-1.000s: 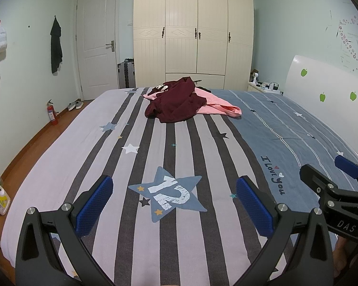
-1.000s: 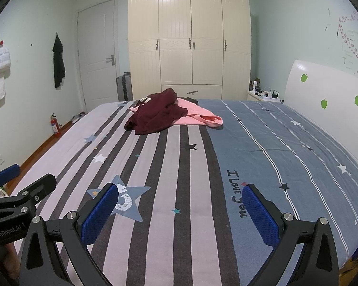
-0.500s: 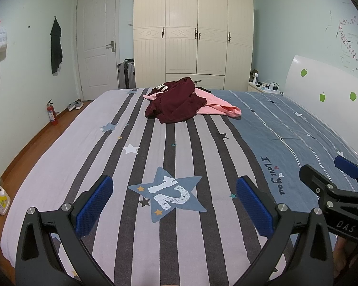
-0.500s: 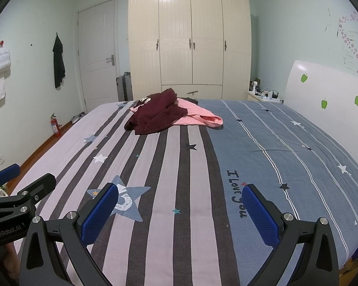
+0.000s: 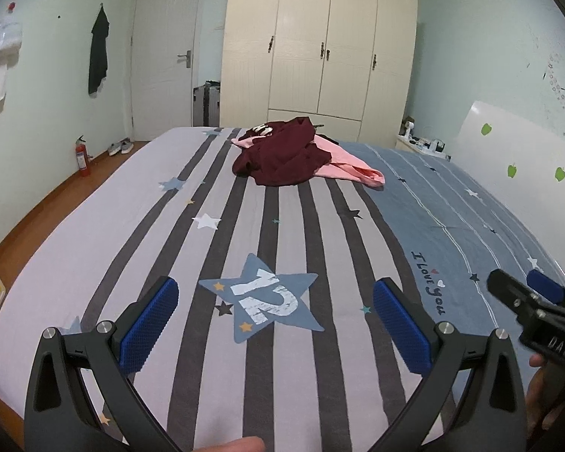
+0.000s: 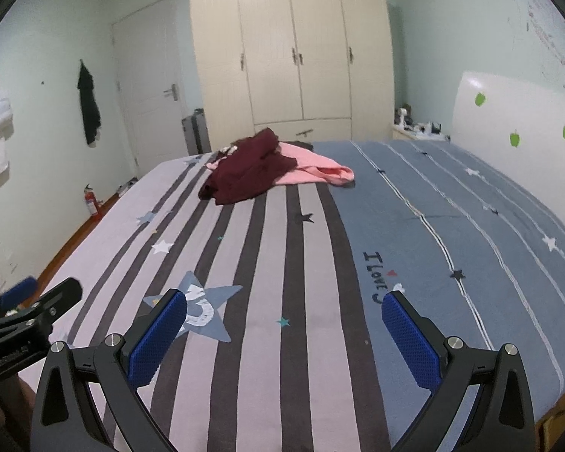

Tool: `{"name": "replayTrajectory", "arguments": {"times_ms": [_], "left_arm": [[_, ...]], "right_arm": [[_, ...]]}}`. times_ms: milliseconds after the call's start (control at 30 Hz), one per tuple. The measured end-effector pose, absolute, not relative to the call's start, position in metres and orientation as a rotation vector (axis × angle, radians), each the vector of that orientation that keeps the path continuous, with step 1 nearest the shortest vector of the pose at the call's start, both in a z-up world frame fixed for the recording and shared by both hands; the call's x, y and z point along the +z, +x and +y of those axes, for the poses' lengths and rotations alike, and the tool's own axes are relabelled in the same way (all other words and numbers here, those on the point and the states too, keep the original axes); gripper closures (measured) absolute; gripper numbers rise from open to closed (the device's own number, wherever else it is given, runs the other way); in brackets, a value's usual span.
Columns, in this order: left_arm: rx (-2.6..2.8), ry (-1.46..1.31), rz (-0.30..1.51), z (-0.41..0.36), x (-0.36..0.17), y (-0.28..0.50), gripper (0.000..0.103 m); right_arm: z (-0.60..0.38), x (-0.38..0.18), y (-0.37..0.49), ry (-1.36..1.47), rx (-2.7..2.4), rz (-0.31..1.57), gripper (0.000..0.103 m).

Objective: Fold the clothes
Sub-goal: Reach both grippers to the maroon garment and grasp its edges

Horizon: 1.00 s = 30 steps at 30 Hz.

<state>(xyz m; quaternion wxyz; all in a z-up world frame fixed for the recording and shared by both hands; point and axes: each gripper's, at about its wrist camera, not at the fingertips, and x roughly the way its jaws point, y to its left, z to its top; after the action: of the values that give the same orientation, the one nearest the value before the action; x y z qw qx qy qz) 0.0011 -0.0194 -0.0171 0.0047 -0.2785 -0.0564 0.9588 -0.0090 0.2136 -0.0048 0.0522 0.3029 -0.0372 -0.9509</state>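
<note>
My left gripper [image 5: 275,324] and right gripper [image 6: 284,333] are wide open and empty; the dark red top [image 5: 282,158] looks soft and floppy, so I'd pinch its near edge.

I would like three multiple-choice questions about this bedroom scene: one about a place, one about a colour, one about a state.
1. Where do the clothes lie?
A. on the floor
B. at the far end of the bed
C. inside the wardrobe

2. What colour is the garment on top of the pile?
A. dark red
B. green
C. white

3. How are the left tongs?
A. shut on cloth
B. open, holding nothing
C. out of view

Key:
1 B, the pile sits far up the bed.
2 A, the dark red garment covers the pink garment.
3 B, the left tongs are spread over bare sheet.
</note>
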Motion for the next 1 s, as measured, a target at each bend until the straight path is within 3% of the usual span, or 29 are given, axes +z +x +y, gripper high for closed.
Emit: {"name": "replayTrajectory", "arguments": {"times_ms": [267, 500, 567, 633, 767, 1000], "left_arm": [[2.935, -0.909, -0.196, -0.041, -0.073, -0.060, 0.001], [2.938, -0.899, 0.029, -0.043, -0.166, -0.217, 0.003], [2.905, -0.960, 0.004, -0.046, -0.190, -0.263, 0.013], [2.896, -1.020, -0.039, -0.050, -0.208, -0.297, 0.014], [2.856, -1.132, -0.125, -0.052, -0.220, -0.352, 0.017], [2.920, -1.094, -0.110, -0.064, -0.198, -0.463, 0.017]], "right_arm": [[0.230, -0.044, -0.060, 0.901, -2.877, -0.194, 0.000], [0.174, -0.124, -0.205, 0.792, -2.895, 0.118, 0.000], [0.160, -0.149, -0.245, 0.795, -2.859, 0.131, 0.001], [0.146, -0.173, -0.284, 0.798, -2.823, 0.140, 0.002], [0.134, -0.188, -0.321, 0.831, -2.799, 0.088, 0.002], [0.122, -0.173, -0.419, 0.929, -2.763, 0.050, 0.002]]}}
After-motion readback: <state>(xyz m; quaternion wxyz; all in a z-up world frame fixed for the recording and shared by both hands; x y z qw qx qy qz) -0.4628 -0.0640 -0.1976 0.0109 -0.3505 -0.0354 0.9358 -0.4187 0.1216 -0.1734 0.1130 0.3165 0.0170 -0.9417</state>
